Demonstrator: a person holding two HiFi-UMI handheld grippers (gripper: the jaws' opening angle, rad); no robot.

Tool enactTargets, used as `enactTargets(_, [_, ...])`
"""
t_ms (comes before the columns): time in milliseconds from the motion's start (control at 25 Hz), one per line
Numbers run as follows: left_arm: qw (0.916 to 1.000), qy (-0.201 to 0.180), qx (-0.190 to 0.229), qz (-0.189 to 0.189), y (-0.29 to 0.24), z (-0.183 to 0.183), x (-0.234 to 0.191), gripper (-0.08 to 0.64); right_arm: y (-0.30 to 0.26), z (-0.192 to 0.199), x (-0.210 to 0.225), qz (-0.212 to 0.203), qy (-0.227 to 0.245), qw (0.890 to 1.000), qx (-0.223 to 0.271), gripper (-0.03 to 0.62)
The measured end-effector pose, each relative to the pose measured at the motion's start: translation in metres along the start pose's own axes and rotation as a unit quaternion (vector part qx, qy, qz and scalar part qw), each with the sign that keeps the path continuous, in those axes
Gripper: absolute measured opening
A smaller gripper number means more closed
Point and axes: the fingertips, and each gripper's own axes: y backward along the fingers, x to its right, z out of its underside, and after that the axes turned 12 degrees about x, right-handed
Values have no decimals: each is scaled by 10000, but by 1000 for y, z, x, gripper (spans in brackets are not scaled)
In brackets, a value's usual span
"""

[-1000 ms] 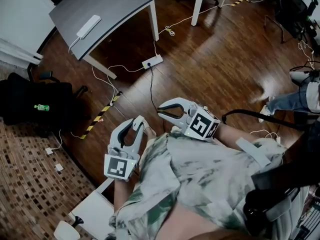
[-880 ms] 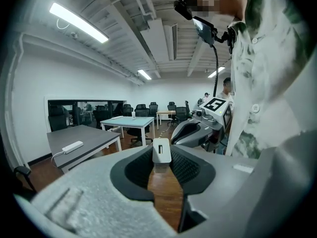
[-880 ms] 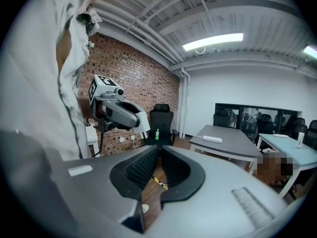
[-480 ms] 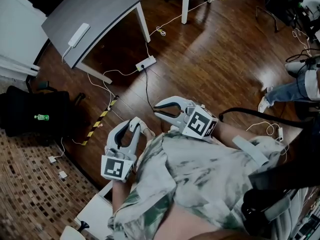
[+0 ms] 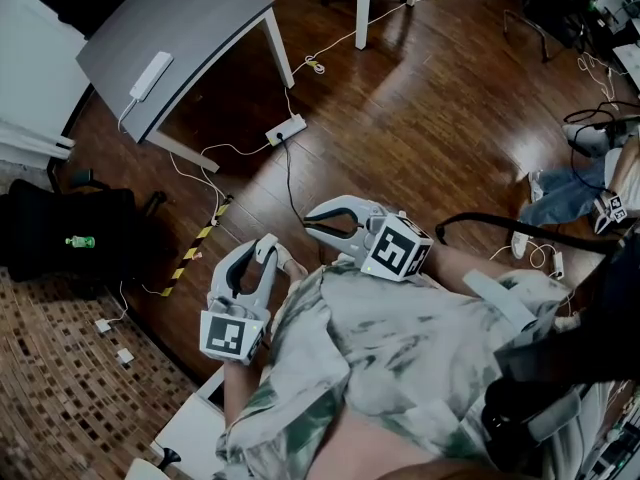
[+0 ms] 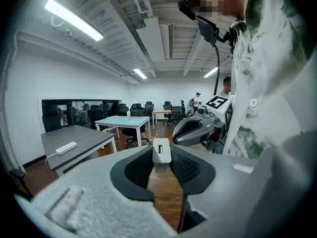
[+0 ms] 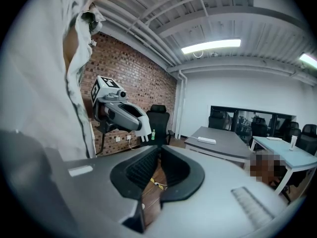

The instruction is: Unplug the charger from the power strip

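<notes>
Standing well apart from power strip (image 5: pixel 286 129) on floor, black cord (image 5: pixel 289 173) plugged in. Left hand-held gripper (image 5: pixel 268 250) pinches small white block (image 6: pixel 161 150); right hand-held gripper (image 5: pixel 310 227) pressed together. I'd crouch, spread right, pull straight.

Pinched between the fingertips of the left gripper (image 5: pixel 268 250), the white charger (image 6: pixel 161 150) shows only its slotted end face; its prongs are hidden. Far ahead of the fingers, the power strip (image 5: pixel 285 128) on the floor is too small to make out its sockets. A black cable (image 5: pixel 288 173) from it is lost from sight near the fingertips of the right gripper (image 5: pixel 308 226). Well right of those fingers, a second person (image 5: pixel 570 196) is cut off by the picture's edge.
</notes>
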Motion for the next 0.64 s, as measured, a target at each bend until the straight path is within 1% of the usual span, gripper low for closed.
enactTargets(200, [10000,20,20,-86,-1,0,-10,103,-10,-1,1,-159,37,9999,24,25])
enactTargets(360, [9999,24,66,-119,-1,1,-19,103,-18,5,6,-196,26,9998,-48,23])
enactTargets(640, [9997,116,42,-219,5,11,-54,103,-52,13,14,-280,-17,9995,-144,21])
